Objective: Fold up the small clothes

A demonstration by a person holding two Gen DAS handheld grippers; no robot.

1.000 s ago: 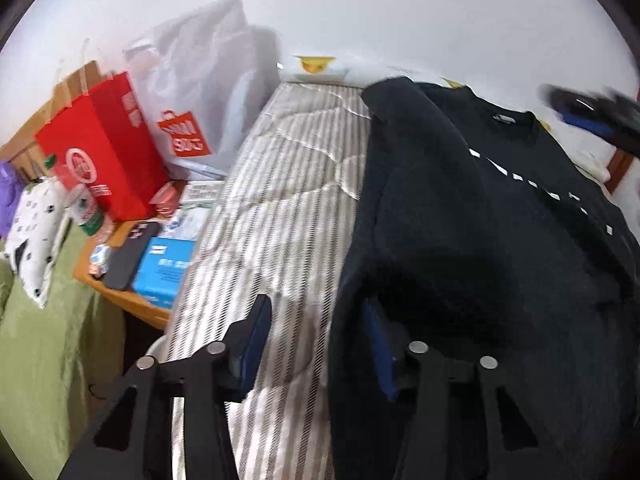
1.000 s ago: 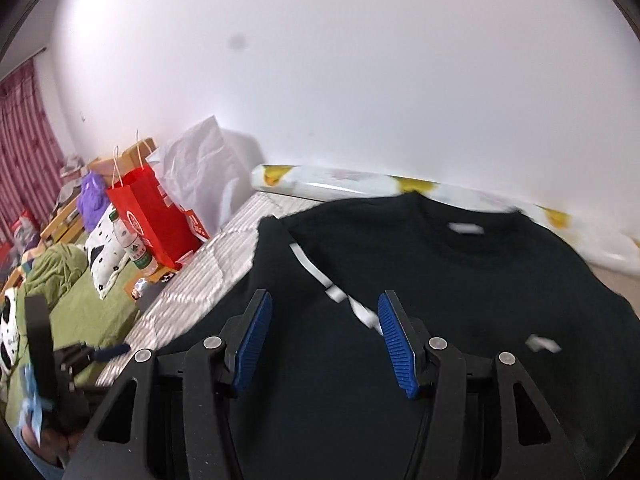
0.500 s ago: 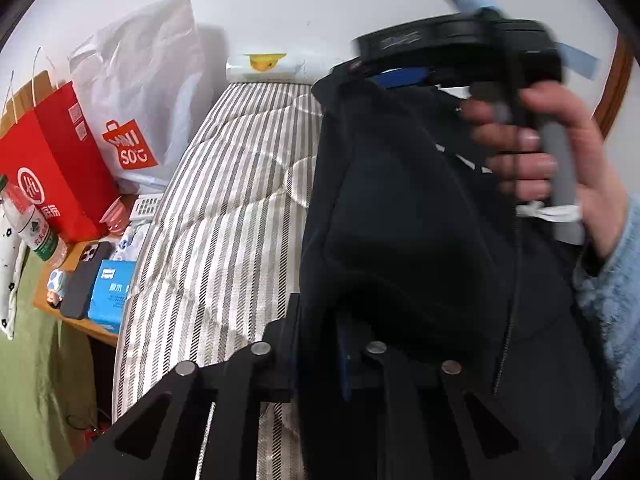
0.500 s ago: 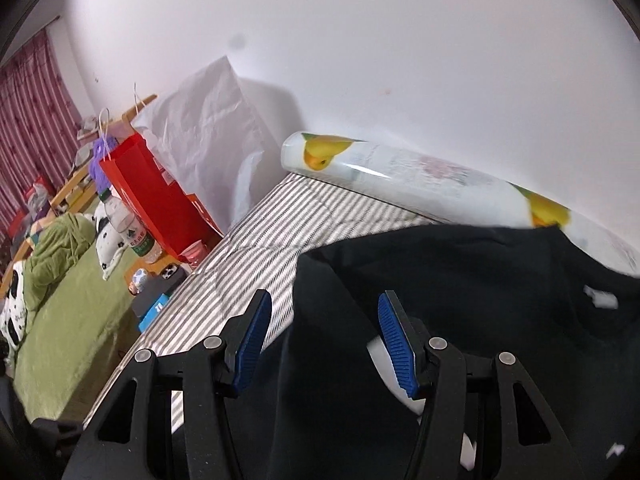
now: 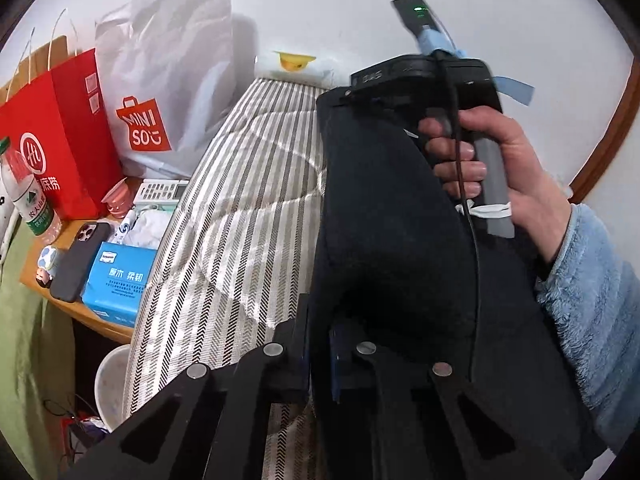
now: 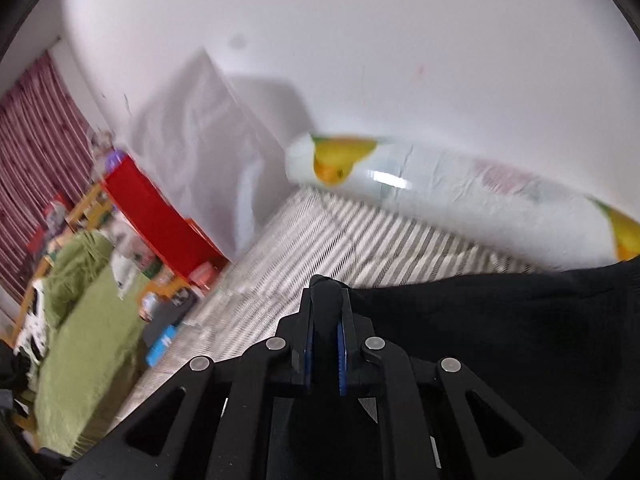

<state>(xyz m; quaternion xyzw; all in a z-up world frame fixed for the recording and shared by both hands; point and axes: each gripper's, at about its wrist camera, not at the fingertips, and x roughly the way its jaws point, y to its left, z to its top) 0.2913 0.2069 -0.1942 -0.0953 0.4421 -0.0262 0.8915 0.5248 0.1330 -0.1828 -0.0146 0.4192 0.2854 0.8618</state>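
**Both claws now clamped on the sweater's edge**

A second ago both claws stood apart; now the left claw (image 5: 318, 354) and the right claw (image 6: 325, 354) each pinch a fold of the one black sweater (image 5: 384, 248), which lies on the striped bed (image 5: 240, 200). The right hand (image 5: 492, 160) has swung in over the sweater. The first fold looks ready to start. Beside the bed, on the desk (image 5: 96, 320): two bags, one bottle, one phone, one tissue pack.
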